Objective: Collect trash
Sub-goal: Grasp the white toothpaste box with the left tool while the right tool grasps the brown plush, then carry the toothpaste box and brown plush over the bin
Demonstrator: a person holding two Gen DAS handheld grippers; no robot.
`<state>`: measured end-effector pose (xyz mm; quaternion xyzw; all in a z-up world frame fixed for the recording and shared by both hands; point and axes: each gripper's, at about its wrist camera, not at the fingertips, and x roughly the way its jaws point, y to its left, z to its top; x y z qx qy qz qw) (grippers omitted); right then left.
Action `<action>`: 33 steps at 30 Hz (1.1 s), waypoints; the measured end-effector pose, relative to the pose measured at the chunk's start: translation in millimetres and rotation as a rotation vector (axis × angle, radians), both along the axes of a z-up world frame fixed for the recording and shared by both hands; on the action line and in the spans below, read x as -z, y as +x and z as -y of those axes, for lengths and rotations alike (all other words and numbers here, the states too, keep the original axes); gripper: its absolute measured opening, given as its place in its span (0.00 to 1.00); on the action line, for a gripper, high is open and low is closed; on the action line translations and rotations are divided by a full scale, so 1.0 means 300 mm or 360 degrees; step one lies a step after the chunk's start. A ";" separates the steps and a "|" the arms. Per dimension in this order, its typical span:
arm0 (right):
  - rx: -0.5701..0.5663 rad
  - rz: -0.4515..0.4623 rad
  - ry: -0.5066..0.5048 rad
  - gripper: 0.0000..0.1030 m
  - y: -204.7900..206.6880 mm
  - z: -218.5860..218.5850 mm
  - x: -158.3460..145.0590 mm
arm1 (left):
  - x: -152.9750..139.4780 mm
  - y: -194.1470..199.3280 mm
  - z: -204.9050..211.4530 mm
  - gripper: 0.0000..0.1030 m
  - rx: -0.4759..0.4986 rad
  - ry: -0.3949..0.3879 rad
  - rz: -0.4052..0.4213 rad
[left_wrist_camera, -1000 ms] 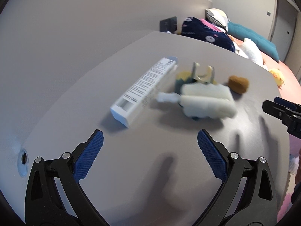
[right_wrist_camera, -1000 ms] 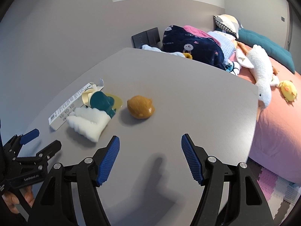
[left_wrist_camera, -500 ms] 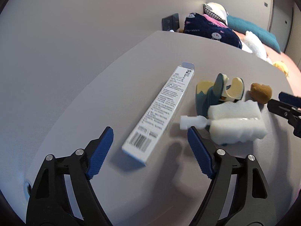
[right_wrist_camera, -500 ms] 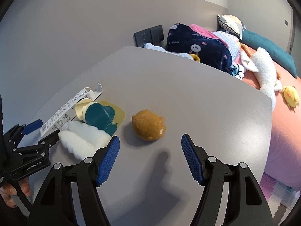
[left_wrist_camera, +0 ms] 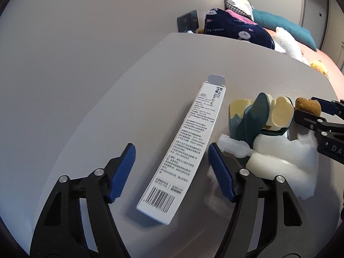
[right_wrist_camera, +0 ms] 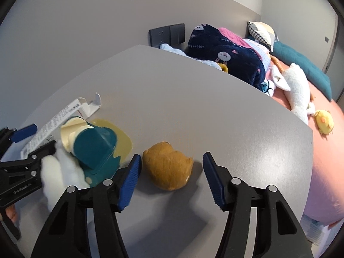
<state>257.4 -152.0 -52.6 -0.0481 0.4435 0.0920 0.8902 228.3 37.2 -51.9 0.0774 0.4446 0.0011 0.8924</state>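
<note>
two claws, left (left_wrist_camera: 172, 172) and right (right_wrist_camera: 172, 177), apart, just narrowed, astride box (left_wrist_camera: 187, 146) and brown lump (right_wrist_camera: 167, 165); risk: box skews, lump rolls.

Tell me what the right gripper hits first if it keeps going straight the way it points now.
Most likely the brown plush toy. It lies on the grey table directly between the open jaws of the right gripper, which have just been closing around it; the pads do not appear to touch it yet.

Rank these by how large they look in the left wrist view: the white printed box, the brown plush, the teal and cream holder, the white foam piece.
1. white printed box
2. white foam piece and teal and cream holder: look alike, and the foam lies nearer, so unranked
3. brown plush, partly hidden by the right gripper
</note>
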 end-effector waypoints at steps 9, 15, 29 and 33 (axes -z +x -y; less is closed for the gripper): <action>-0.0040 0.0036 -0.0001 0.42 -0.018 -0.012 -0.007 | -0.004 0.002 0.006 0.38 0.0032 -0.0093 -0.0005; -0.0079 0.0041 0.0072 0.41 -0.056 0.012 -0.022 | -0.008 -0.014 0.013 0.26 -0.0022 -0.0119 0.0014; -0.0102 0.0050 0.0182 0.41 -0.165 0.057 -0.091 | -0.123 -0.137 0.045 0.26 -0.0072 -0.0122 0.0092; -0.0100 0.0066 0.0201 0.41 -0.221 0.086 -0.129 | -0.165 -0.191 0.063 0.26 -0.0057 -0.0136 0.0119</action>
